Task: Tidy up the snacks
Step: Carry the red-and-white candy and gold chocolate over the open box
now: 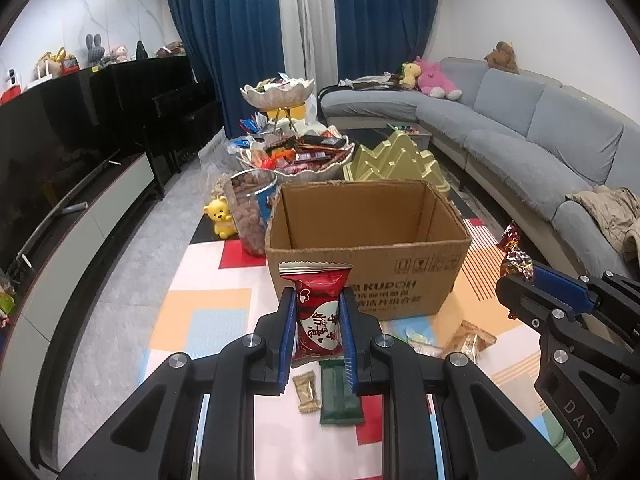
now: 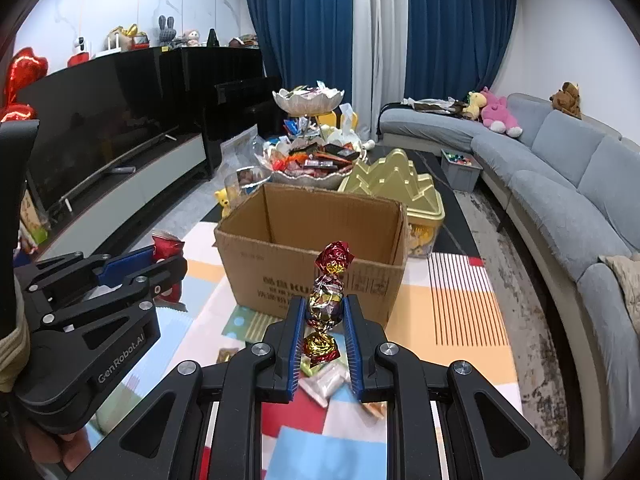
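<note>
Left gripper: clamped on a red-and-white plastic snack packet, held upright just short of the box's near wall, likely staged for a drop in.
Right gripper: pinching the middle of a foil-wrapped candy string in red and gold, ends sticking out above and below; raised in front of the box, so probably headed the same way.
Loose snacks: dark green flat wrapper and small gold candy packet lie on the colourful patchwork play mat, nearer than the box; tan packet near its right front corner. Not yet collected.
Open brown cardboard box: flaps gone, top open, what shows of the inside looks bare; the landmark and likely target.
Left of box: clear jar of brown nuts, yellow bear toy beside it.
Behind box: scalloped white bowl heaped with snacks, gold ridged tray.
</note>
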